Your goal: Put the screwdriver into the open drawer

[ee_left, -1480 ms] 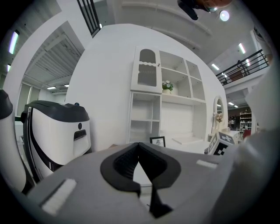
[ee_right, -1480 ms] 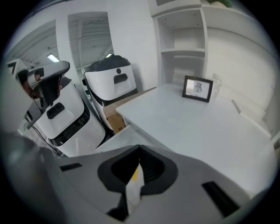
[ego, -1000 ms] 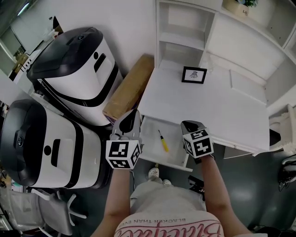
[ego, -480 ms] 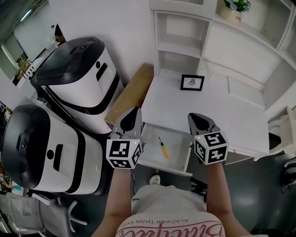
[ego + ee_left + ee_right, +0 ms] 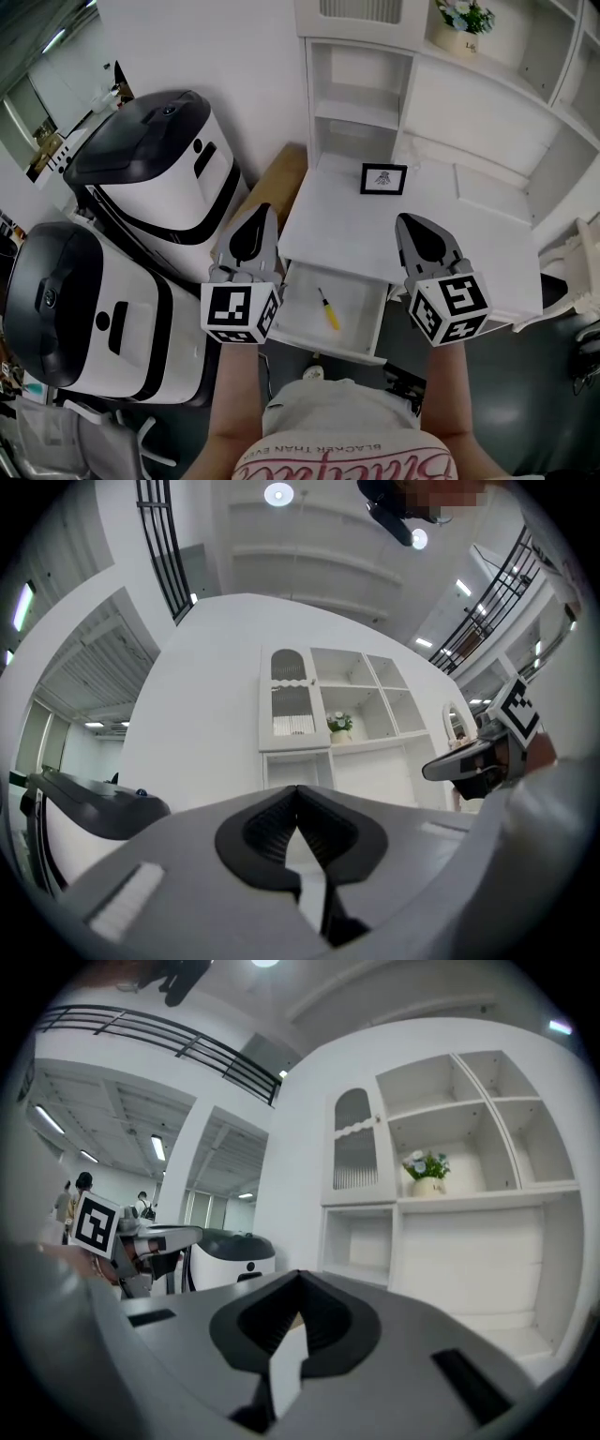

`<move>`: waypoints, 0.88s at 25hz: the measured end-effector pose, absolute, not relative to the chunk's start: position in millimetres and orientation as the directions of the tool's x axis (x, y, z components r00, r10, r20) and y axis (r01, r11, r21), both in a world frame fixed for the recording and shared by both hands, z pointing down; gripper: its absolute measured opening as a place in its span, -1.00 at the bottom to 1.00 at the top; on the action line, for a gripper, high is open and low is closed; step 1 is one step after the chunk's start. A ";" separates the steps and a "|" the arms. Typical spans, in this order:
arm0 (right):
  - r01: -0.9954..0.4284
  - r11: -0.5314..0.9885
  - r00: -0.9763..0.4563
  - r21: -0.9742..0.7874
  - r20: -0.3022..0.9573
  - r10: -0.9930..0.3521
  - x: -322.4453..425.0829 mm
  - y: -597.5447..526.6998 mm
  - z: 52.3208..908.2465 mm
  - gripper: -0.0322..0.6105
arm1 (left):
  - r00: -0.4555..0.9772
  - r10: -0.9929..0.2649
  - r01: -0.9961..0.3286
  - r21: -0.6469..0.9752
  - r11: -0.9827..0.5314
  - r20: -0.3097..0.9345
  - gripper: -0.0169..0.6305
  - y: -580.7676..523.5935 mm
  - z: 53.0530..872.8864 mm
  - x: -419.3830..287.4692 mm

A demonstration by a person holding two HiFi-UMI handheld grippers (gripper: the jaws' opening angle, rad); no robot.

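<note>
A yellow-handled screwdriver (image 5: 327, 310) lies inside the open white drawer (image 5: 303, 322) under the desk's front edge. Both grippers are held high above it, level and pointing at the wall. My left gripper (image 5: 262, 210) hangs over the drawer's left side, jaws shut and empty; its tips (image 5: 298, 790) meet in the left gripper view. My right gripper (image 5: 409, 218) is over the desk's front, right of the drawer, also shut with nothing in it; its tips (image 5: 300, 1275) meet in the right gripper view. Each gripper view catches the other gripper at its edge.
Two large white-and-black machines (image 5: 150, 159) stand at the left. A cardboard box (image 5: 272, 192) leans between them and the white desk (image 5: 450, 244). A small framed picture (image 5: 383, 178) stands on the desk. Shelves with a potted plant (image 5: 457, 21) rise behind.
Both grippers have risen from the drawer's level, the right one more, and tipped up toward level. The screwdriver stays in the drawer.
</note>
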State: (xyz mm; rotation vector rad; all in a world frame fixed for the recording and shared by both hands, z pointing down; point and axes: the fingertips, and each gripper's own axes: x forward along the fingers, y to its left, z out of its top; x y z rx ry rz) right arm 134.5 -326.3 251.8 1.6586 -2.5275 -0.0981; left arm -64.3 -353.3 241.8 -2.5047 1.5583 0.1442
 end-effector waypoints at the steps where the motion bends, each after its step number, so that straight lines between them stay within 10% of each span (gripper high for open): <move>1: -0.911 0.394 -0.392 0.125 0.041 -0.919 135.3 -324.2 244.2 -0.88 | 0.441 -0.876 -0.897 -0.115 -0.426 -0.195 -0.92 -352.0 235.7 -65.0; 22: -0.913 0.369 -0.390 0.173 -0.111 -0.914 133.5 -302.6 190.9 -0.88 | 0.409 -0.865 -0.911 -0.180 -0.371 -0.291 -0.92 -336.3 190.3 -78.0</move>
